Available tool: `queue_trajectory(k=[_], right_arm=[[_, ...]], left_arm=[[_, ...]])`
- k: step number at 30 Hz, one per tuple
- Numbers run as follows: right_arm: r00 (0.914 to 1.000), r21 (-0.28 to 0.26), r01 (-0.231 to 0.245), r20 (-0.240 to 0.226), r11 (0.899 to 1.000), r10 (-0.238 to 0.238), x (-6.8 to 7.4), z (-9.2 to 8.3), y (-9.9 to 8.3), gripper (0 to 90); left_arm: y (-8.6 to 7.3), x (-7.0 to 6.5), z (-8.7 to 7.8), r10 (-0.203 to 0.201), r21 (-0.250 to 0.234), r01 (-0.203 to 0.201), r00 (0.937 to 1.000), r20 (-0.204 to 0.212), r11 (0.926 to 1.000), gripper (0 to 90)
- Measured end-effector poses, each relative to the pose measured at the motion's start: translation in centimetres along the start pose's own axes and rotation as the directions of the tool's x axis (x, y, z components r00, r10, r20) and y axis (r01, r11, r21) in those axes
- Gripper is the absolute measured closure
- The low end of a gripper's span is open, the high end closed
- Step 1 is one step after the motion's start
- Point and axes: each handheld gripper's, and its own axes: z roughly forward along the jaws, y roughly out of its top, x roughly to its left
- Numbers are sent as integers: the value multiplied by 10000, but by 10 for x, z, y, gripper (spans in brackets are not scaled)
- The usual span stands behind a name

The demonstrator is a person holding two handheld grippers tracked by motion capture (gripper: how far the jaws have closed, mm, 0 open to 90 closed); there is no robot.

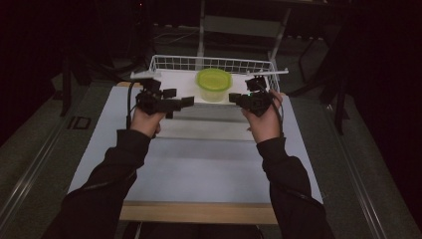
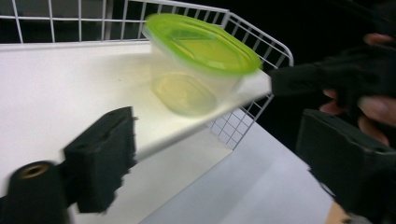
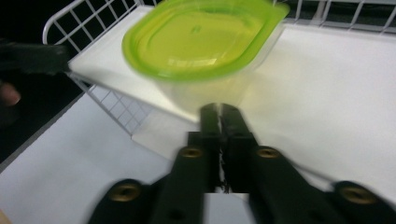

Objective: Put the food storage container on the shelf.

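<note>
One tub (image 1: pixel 214 84) with a green lid (image 1: pixel 214 78) sits on the white shelf (image 1: pixel 176 84) inside the wire basket (image 1: pixel 171 63) at the far end of the table (image 1: pixel 209 164), between the two grippers and touched by neither.

High view — both forearms in dark sleeves reach forward; left gripper (image 1: pixel 171 102) just left of the tub, right gripper (image 1: pixel 238 98) just right of it, both held over the basket's near edge. Jaw gaps too small to judge from here.

Left gripper view — jaws spread wide, one black pad (image 2: pixel 105 156) low at left, the other at far right, nothing between them but the shelf edge. It shows the tub (image 2: pixel 198 84) as clear plastic with a yellowish base, the lid (image 2: pixel 203 42) blurred. The other hand (image 2: pixel 373 105) and its gripper sit beyond the tub at right.

Right gripper view — jaws pressed together, tips (image 3: pixel 219 116) meeting just short of the tub's wall (image 3: pixel 210 91), pinching nothing. The lid (image 3: pixel 201 37) is a rounded rectangle, seen from close above. The basket's wire side (image 3: pixel 112 105) drops below the shelf here.

Count: one tub, one lid, one basket, two grippers, two hands.

Surface: pale grey-white tabletop with a wooden front edge (image 1: pixel 199 212). Room is dark — grey floor, a metal frame (image 1: pixel 244 25) behind the basket.
</note>
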Motion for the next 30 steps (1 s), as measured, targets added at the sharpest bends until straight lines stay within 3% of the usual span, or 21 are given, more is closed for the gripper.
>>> queue_trajectory(k=[1, 3, 7, 10, 14, 19, 25, 30], right_arm=[[10000, 0, 0, 0, 10000, 0, 0, 0, 0, 900], [9999, 15, -15, -147, 10000, 15, 3, 6, -5, 900], [9992, 106, 4, -404, 9999, 0, 11, 24, -13, 900], [9994, 122, -68, -324, 9999, 72, 13, 33, -11, 900], [9998, 73, -129, -175, 9999, 130, 13, 42, -7, 898], [9993, 71, -334, -171, 9994, 335, 10, 51, 0, 883], [9993, 105, -383, 22, 9992, 383, 8, 58, 6, 846], [9986, 77, -448, -289, 9990, 450, 10, 51, 0, 814]], left_arm=[[0, 0, 0, 0, 0, 0, 10000, 0, 10000, 11], [-23, -4, -7, 343, -284, -343, 9994, -10, 9990, 11], [-65, -12, -20, 545, -783, -533, 9984, 134, 9955, 11], [-95, -17, -22, 703, -787, -704, 9975, -45, 9944, 12], [-120, -20, -24, 850, -715, -860, 9962, -182, 9937, 12], [-132, -20, -25, 923, -503, -927, 9957, -104, 9944, 12], [-135, -20, -27, 860, -738, -853, 9963, 75, 9936, 12], [-135, -22, -27, 1288, -789, -1279, 9917, 58, 9886, 12]])
